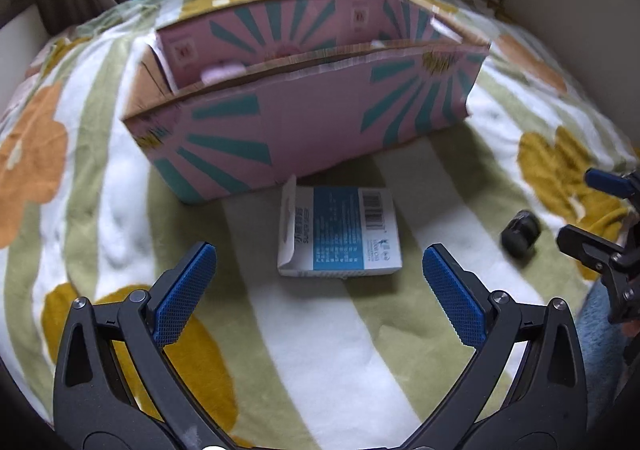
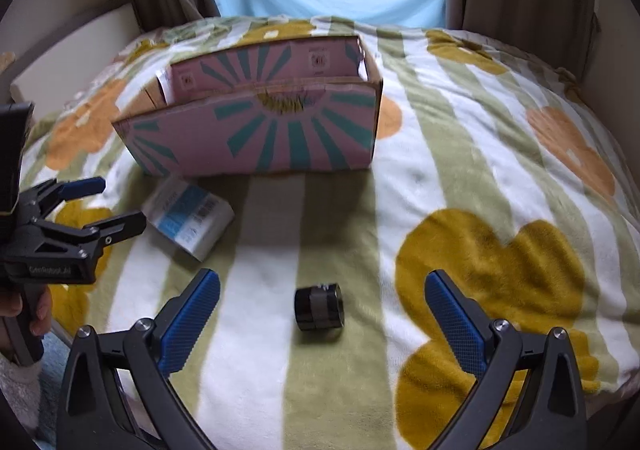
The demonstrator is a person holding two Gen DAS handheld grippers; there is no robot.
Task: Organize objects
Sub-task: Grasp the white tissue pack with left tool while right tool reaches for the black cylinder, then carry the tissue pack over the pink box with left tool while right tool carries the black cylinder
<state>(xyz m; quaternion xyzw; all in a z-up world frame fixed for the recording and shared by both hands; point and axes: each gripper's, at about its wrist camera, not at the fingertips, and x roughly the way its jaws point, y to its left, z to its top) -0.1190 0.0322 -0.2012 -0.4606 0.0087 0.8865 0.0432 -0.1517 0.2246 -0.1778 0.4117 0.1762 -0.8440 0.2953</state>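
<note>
Jar [image 2: 319,308] between open right tongs [image 2: 320,308]

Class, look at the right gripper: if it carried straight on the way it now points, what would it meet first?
Most likely the small black jar, lying on its side on the flowered blanket between the open right gripper fingers. Depth is hard to judge, so it might touch the blanket just beyond.

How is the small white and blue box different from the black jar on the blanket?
The white and blue box is flat, rectangular and printed with a barcode; the black jar is round, dark and lies on its side. The box lies nearer the pink carton than the jar. Both rest loose on the flowered blanket, held by no tool.
</note>
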